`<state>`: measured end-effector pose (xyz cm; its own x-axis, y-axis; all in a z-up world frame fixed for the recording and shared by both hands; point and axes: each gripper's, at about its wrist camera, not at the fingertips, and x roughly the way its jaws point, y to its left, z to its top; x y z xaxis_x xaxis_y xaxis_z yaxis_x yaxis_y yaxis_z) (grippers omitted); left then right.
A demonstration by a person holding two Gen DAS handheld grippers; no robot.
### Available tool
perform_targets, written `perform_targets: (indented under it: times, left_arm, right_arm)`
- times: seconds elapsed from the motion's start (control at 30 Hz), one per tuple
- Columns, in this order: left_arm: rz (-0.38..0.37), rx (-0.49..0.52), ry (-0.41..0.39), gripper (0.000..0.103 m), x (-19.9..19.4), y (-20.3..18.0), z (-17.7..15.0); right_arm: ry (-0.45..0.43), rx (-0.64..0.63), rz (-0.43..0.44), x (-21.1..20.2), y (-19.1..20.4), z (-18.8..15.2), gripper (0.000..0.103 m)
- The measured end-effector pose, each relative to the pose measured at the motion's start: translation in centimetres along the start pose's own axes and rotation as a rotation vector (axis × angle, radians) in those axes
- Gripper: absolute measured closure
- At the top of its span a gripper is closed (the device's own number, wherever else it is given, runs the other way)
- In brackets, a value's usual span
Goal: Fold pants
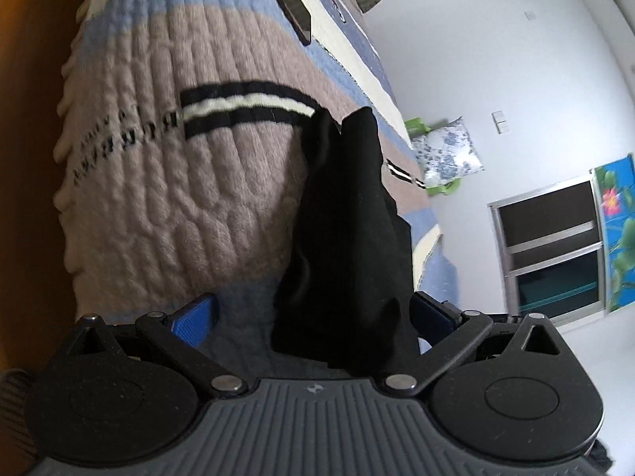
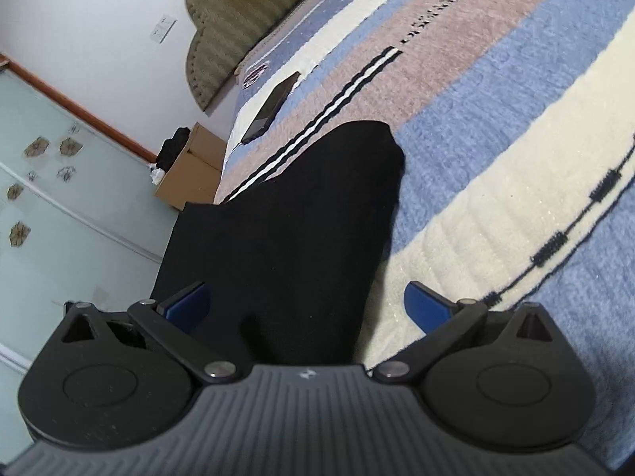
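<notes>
Left wrist view: my left gripper (image 1: 313, 319) stands with its blue pads wide apart — black pants (image 1: 349, 238) bunch between them, against the right pad, stretching far across the striped blanket (image 1: 198, 166). A dark phone (image 1: 295, 14) lies farther up the bed.

Right wrist view: my right gripper (image 2: 307, 309) is likewise spread — the pants (image 2: 285, 230) lie between its fingers, gripped by neither.
</notes>
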<state>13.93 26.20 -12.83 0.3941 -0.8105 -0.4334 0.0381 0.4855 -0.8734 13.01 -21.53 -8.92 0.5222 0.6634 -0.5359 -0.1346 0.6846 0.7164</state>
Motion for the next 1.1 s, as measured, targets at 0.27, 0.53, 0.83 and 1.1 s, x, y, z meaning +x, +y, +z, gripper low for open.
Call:
perform_targets:
  times: [0.27,0.53,0.83,1.1]
  left_arm:
    - [-0.192,-0.092,-0.013,0.0,-0.7,2.0,-0.7]
    - [-0.439,-0.272,0.029,0.0,1.2,4.9,-3.0]
    - [-0.57,-0.42,-0.057,0.0,2.6,7.5,-4.4]
    - [-0.605,-0.269,-0.088,0.0,1.0,3.8,-2.1]
  right_arm:
    - [-0.01,0.03,0.039,-0.3,-0.8,-0.1,0.0]
    - [-0.025,-0.006,0.039,-0.3,-0.7,-0.4,0.0]
    - [-0.038,-0.025,0.045,-0.2,-0.6,-0.5,0.0]
    - [-0.056,0.001,0.074,-0.5,-1.2,-0.2,0.0]
